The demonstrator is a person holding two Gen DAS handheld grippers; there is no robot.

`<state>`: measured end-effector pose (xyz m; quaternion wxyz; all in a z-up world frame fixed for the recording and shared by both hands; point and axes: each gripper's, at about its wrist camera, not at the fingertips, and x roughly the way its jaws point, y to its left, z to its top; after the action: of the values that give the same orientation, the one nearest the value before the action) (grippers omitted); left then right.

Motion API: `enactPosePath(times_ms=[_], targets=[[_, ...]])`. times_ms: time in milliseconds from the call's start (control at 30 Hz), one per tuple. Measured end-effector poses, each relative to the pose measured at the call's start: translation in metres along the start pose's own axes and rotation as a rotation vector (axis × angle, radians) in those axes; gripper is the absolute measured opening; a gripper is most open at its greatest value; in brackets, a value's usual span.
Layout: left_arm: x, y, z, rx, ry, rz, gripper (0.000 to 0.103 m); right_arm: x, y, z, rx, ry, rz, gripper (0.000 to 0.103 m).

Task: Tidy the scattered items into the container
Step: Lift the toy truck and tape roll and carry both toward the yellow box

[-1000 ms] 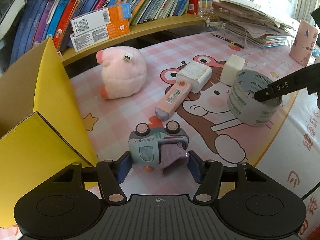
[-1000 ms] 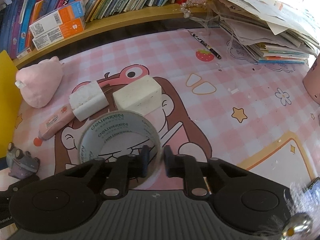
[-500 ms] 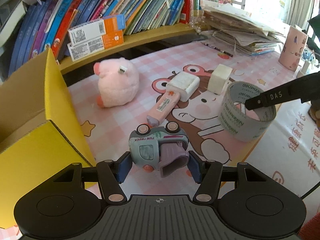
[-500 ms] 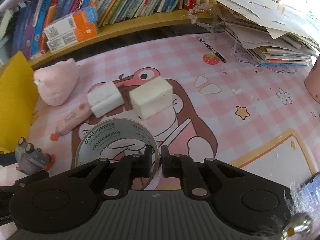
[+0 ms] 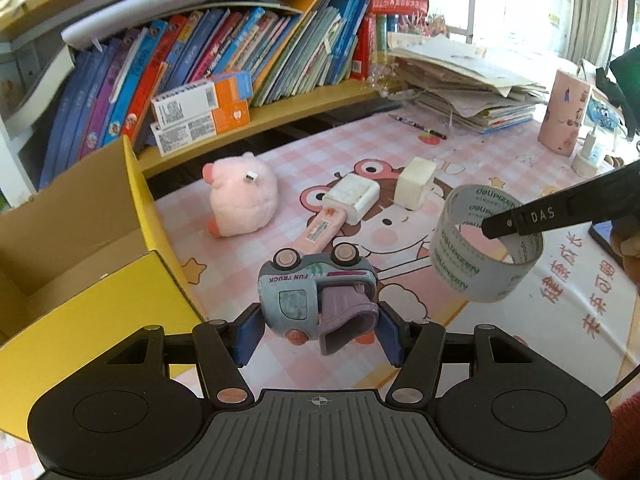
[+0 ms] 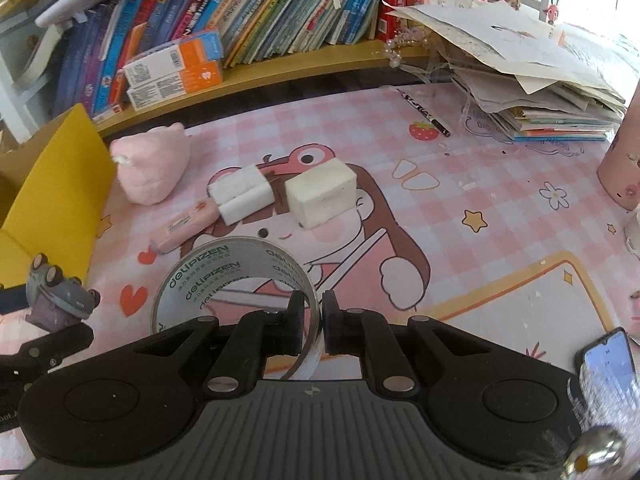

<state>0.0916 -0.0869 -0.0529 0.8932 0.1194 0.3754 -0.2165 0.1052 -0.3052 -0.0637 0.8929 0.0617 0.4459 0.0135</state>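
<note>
"FUN TRUCK" on toy truck (image 5: 316, 300) side; "delipizen" repeated around tape roll (image 5: 480, 256); "DAS" on black gripper finger (image 5: 540, 216). Book spines and box labels too small to read.

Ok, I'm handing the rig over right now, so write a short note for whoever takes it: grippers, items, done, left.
Left gripper: shut on the toy truck, held off the mat beside the yellow box.
Right gripper: shut on the wall of the tape roll, also lifted.
On the mat: pink plush pig, pink tube, two white foam blocks.
Done: nothing visible in the box.
Left: drop truck and tape in, then collect the other four.
</note>
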Motion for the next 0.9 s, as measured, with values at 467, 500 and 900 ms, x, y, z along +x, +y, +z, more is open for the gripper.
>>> enactPosePath(times_ms=[467,500,900], targets=[[-0.051,0.003,-0.014,-0.043,-0.063,0.054,0.059,-0.036,0.021,-0.019,-0.068,-0.038,0.046,0.009],[-0.054,0.003,-0.015,-0.047,-0.068,0.057,0.059,-0.037,0.022,-0.02,-0.074,-0.037,0.045,0.009],[-0.084,0.009,-0.029,-0.085,-0.09,0.089,0.059,-0.053,0.035,-0.029,-0.096,-0.056,0.07,0.009]])
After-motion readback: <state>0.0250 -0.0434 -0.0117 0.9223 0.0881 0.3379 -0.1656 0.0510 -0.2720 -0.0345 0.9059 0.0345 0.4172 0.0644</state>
